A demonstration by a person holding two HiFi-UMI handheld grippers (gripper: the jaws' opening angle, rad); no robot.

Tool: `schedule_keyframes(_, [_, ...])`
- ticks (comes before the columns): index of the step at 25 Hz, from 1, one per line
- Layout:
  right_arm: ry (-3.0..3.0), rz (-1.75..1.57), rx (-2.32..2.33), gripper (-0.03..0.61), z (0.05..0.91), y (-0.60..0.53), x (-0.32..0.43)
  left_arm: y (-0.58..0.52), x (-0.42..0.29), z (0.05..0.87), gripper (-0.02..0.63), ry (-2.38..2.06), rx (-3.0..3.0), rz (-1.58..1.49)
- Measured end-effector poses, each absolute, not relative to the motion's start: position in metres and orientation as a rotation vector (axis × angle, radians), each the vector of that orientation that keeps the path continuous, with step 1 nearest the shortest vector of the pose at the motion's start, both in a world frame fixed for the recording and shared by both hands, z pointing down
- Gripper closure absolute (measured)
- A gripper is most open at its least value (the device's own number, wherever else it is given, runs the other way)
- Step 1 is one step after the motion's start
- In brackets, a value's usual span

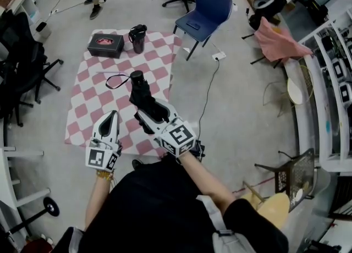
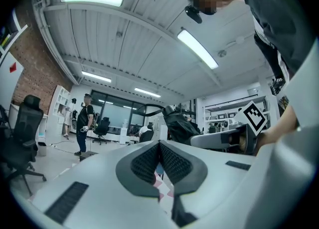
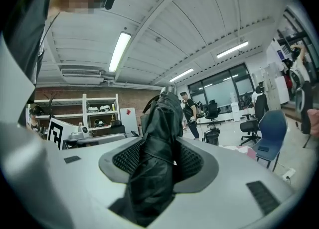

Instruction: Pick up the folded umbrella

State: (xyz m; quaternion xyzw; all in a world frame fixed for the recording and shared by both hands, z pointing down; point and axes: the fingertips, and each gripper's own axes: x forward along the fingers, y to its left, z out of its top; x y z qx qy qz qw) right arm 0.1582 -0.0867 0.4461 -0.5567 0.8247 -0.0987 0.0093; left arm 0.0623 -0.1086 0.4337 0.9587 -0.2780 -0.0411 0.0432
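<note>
The folded umbrella (image 1: 141,88) is pinched by the jaws of the right gripper (image 1: 147,115) — held over the checked mat (image 1: 88,103); just left, the left gripper (image 1: 112,117) is seen with jaws pressed together.

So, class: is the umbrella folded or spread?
Folded: the umbrella is a narrow black bundle clamped between the right tongs.

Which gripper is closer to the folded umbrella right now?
Right. The right gripper is clamped on the folded umbrella; the left gripper, shut and empty, sits apart to its left.
</note>
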Motion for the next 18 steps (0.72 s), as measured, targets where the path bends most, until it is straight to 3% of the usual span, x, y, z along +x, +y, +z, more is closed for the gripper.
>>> schedule_keyframes(18, [2.626,-0.361,-1.727,0.380,0.464,-0.081,0.137,-0.102,0.043,0.453,0.604,-0.876,2.878,-0.110])
